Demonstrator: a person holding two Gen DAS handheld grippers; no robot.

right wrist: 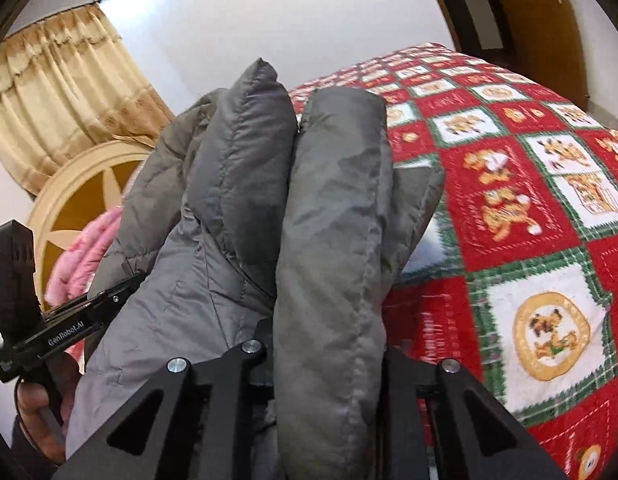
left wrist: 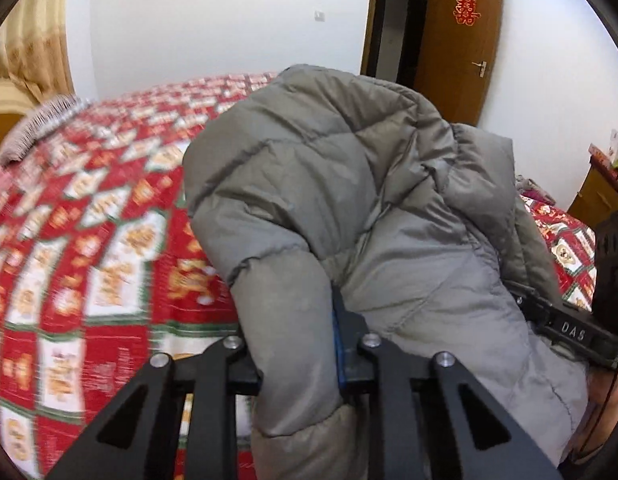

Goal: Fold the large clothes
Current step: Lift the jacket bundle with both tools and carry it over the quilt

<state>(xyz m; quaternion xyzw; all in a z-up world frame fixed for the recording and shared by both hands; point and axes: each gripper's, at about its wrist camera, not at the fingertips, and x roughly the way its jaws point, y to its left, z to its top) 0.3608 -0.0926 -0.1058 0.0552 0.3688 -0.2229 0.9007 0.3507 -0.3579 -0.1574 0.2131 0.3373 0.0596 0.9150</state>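
A grey puffer jacket (left wrist: 349, 184) is lifted in a bunch above the bed. In the left wrist view a padded fold of it runs down between the jaws of my left gripper (left wrist: 297, 320), which is shut on it. My right gripper (left wrist: 569, 328) shows at the right edge, its tips buried in the jacket. In the right wrist view my right gripper (right wrist: 329, 340) is shut on a thick roll of the grey jacket (right wrist: 333, 208). My left gripper (right wrist: 69, 320) reaches into the jacket from the left, held by a hand (right wrist: 37, 412). The fingertips of both are hidden by fabric.
A red, white and green patterned quilt (left wrist: 89, 220) covers the bed (right wrist: 509, 200). A striped pillow (left wrist: 37, 128) and pink cloth (right wrist: 85, 256) lie near the round headboard (right wrist: 89, 184). Beige curtains (right wrist: 69, 92), an open brown door (left wrist: 457, 40) and a wooden nightstand (left wrist: 597, 196) border the room.
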